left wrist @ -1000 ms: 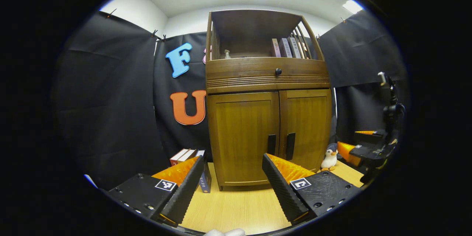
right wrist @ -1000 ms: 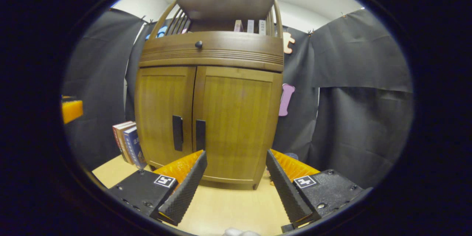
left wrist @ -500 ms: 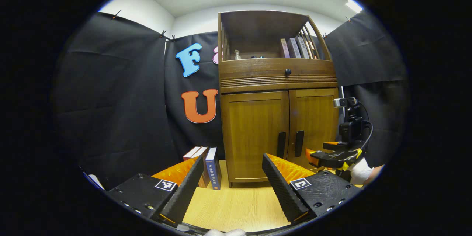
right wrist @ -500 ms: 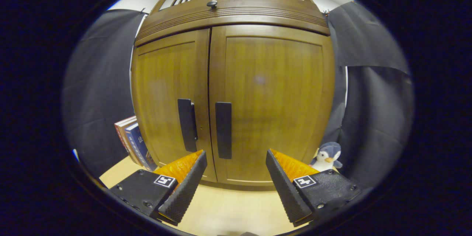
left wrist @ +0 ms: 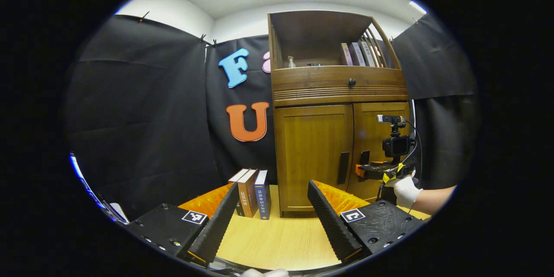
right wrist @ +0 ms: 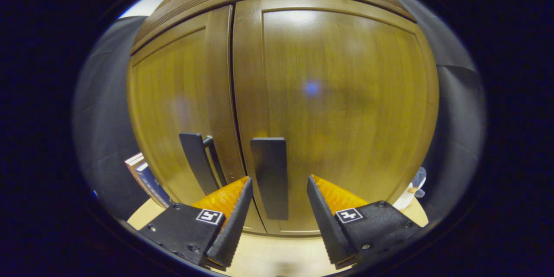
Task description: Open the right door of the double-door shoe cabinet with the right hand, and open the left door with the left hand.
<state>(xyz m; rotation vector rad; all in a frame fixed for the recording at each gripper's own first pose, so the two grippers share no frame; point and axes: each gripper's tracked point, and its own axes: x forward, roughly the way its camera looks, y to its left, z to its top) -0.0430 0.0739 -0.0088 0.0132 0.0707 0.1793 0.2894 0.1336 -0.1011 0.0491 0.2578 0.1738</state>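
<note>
Cabinet (left wrist: 337, 138) doors are both closed, standing on the wooden table (left wrist: 277, 242) at the far side. Right gripper (right wrist: 277, 190) hangs spread wide, its fingers either side of the right door's handle (right wrist: 269, 177) without pressing it. Left gripper (left wrist: 272, 201) sits released, well back. Books (left wrist: 253, 192) stand left of the cabinet.

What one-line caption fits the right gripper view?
Open right gripper straddling the right door handle of the closed shoe cabinet, fingers not yet pressing it.
</note>
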